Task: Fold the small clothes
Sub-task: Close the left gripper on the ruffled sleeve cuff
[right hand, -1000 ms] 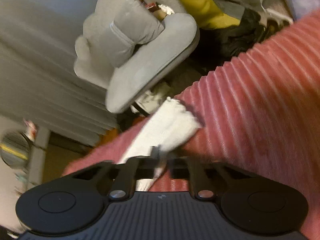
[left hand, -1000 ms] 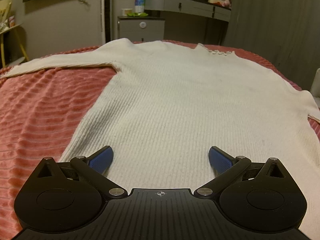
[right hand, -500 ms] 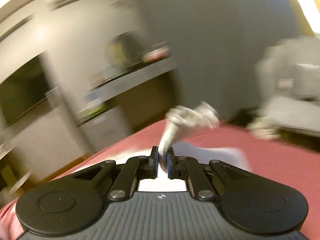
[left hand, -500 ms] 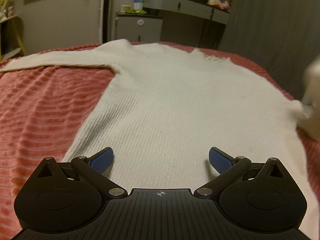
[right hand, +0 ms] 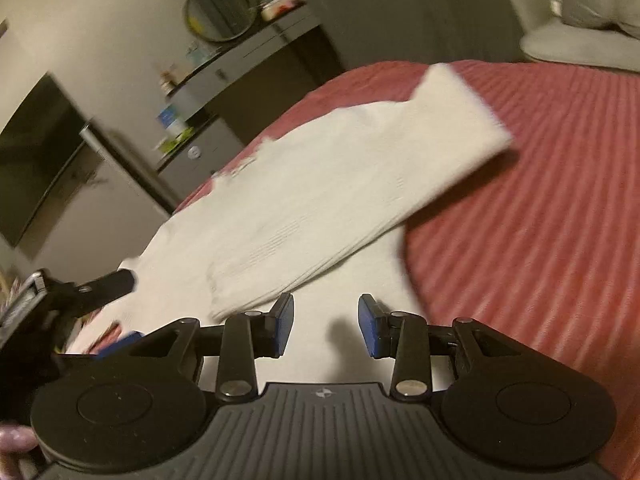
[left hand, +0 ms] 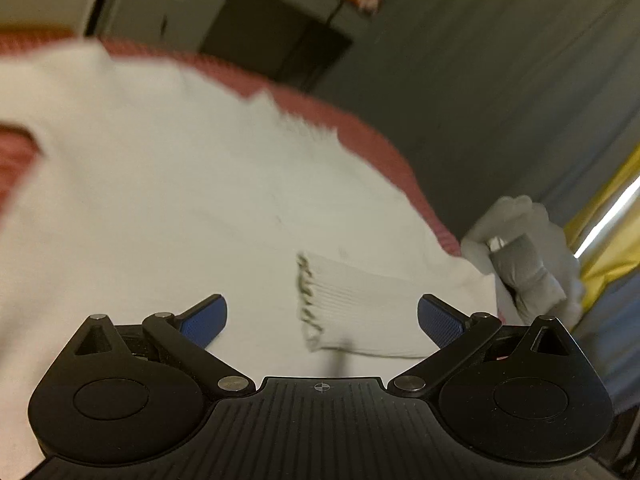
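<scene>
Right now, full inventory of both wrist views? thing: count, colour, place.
sweater: 1, cream knit, spread on the bed, right sleeve folded across the body
bedspread: 1, pink ribbed, under the sweater
dresser: 1, grey, against the far wall, small items on top
mirror: 1, round, on the dresser
screen: 1, black, on the left wall
chair: 1, grey padded, beyond the bed at right
curtain: 1, yellow, right edge of left wrist view
left gripper: 1, black with blue pads, open over the sweater, nothing between
right gripper: 1, black with blue pads, jaws opening, sleeve released
</scene>
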A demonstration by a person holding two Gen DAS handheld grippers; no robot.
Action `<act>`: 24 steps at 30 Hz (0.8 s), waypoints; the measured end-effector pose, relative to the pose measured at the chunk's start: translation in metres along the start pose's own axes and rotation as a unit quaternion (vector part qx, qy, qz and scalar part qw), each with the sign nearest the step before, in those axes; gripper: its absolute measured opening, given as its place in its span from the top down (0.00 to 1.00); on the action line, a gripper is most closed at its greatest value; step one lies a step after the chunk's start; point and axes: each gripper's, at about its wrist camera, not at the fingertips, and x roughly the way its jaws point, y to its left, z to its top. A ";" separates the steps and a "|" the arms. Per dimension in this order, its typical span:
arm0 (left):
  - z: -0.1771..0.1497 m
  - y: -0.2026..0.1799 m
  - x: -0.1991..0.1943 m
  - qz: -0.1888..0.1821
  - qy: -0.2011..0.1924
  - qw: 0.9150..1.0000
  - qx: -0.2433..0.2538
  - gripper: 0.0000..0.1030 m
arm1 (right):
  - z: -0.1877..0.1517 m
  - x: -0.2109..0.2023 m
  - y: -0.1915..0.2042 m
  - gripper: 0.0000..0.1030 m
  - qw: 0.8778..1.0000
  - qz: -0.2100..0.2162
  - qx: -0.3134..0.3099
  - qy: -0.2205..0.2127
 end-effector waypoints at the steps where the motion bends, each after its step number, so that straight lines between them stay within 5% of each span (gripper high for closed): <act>1: 0.003 -0.001 0.010 -0.010 0.008 1.000 -0.009 0.02 | 0.001 -0.002 -0.003 0.65 1.000 -0.004 0.003 -0.007; 4: 0.008 -0.006 0.042 -0.033 0.040 0.999 -0.018 0.20 | 0.008 -0.001 -0.019 0.65 1.000 -0.013 0.014 -0.022; 7: 0.010 -0.008 0.067 -0.014 0.059 0.998 -0.008 0.41 | 0.013 0.006 -0.027 0.65 0.999 -0.009 0.031 -0.019; 10: 0.017 -0.008 0.070 -0.019 0.060 0.998 -0.008 0.90 | 0.013 0.009 -0.029 0.65 1.000 -0.006 0.025 -0.018; 16: 0.032 -0.010 0.037 -0.029 0.011 0.999 0.020 0.91 | 0.019 0.007 -0.027 0.65 0.999 -0.020 0.018 -0.031; 24: 0.065 0.013 -0.009 0.031 -0.053 0.998 0.029 0.91 | 0.029 0.012 -0.011 0.65 0.997 -0.048 -0.017 -0.049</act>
